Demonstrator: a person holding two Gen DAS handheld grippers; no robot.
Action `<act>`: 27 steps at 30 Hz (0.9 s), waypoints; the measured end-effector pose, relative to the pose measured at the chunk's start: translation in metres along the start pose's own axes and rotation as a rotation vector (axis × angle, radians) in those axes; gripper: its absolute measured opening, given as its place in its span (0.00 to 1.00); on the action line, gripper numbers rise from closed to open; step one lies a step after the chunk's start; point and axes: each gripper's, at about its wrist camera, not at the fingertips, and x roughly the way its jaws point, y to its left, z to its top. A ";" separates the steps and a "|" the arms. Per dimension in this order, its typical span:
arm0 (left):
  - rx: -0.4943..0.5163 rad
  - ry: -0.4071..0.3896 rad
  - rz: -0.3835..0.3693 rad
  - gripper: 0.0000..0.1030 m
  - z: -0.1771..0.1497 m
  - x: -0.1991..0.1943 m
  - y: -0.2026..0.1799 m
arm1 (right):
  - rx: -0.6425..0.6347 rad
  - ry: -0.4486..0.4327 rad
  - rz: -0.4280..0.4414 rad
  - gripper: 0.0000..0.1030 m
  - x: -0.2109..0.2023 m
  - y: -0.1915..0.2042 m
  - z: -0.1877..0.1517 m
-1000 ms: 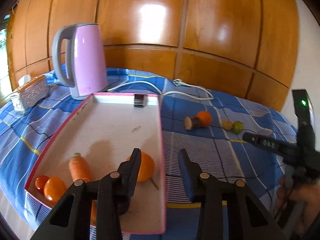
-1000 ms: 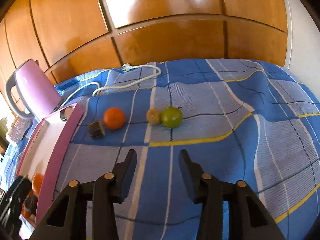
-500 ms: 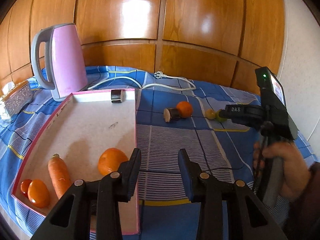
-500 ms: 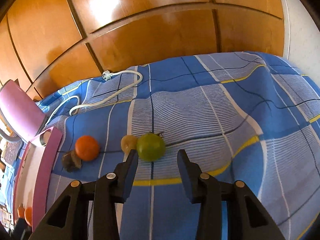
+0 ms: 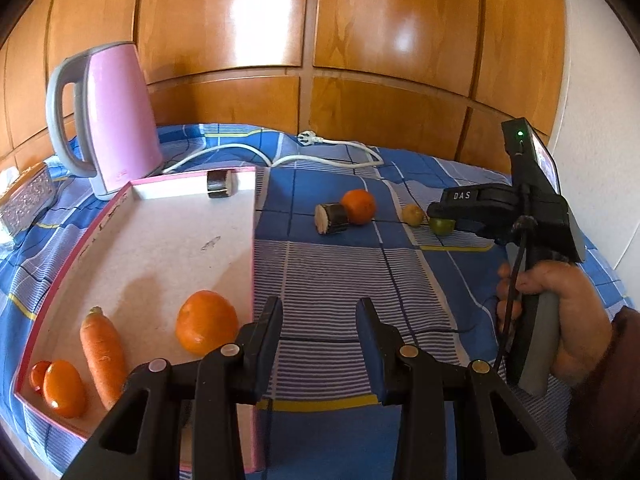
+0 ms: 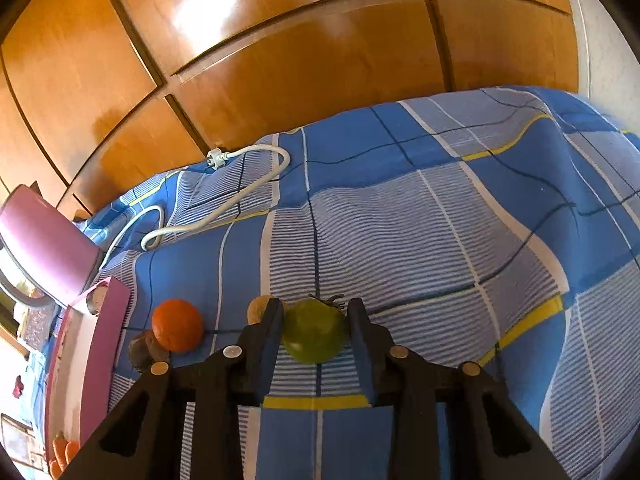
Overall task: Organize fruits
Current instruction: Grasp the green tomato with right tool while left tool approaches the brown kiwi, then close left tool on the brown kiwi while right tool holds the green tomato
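Green and round, the tomato (image 6: 315,336) fills the gap of the right hand-held gripper (image 6: 316,330) in the right wrist view. It sits on the blue checked cloth (image 6: 440,220) between the two fingers (image 6: 267,334), both spread wide; whether the pads touch its skin I cannot tell. Its dried stem points to 12 o'clock, away from the camera; being near-spherical, it has no clear long axis. Just past the left finger at 11 o'clock peeks a small yellowish fruit (image 6: 256,309). Further toward 9 o'clock lies an orange (image 6: 177,325), touching a brown cut stub (image 6: 143,350), and beyond them stands the pink tray (image 6: 105,344).

Left wrist view: the left hand-held gripper (image 5: 319,334) hovers wide and holds nothing, over the tray's right wall (image 5: 253,264). At 1 o'clock the green tomato (image 5: 441,226) shows under the tip of the right hand-held gripper (image 5: 450,220), mostly hidden. In the tray a carrot (image 5: 103,356) lies at 9 o'clock, its long axis running toward and away from the camera, stem end at the far side. A large orange (image 5: 206,322) sits just right of it, and an oval orange tomato (image 5: 64,388) and small red tomato (image 5: 39,375) lie left. A pink kettle (image 5: 108,120) stands at 11 o'clock.
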 end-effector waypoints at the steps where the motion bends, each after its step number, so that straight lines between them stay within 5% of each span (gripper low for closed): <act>1: -0.002 0.006 -0.007 0.37 0.002 0.002 -0.001 | 0.007 -0.003 -0.008 0.32 -0.003 -0.002 -0.001; 11: -0.015 0.084 -0.114 0.31 0.031 0.043 -0.034 | -0.004 -0.036 -0.201 0.32 -0.027 -0.025 -0.007; 27: -0.015 0.161 -0.172 0.29 0.070 0.124 -0.078 | 0.026 -0.048 -0.186 0.32 -0.025 -0.037 -0.002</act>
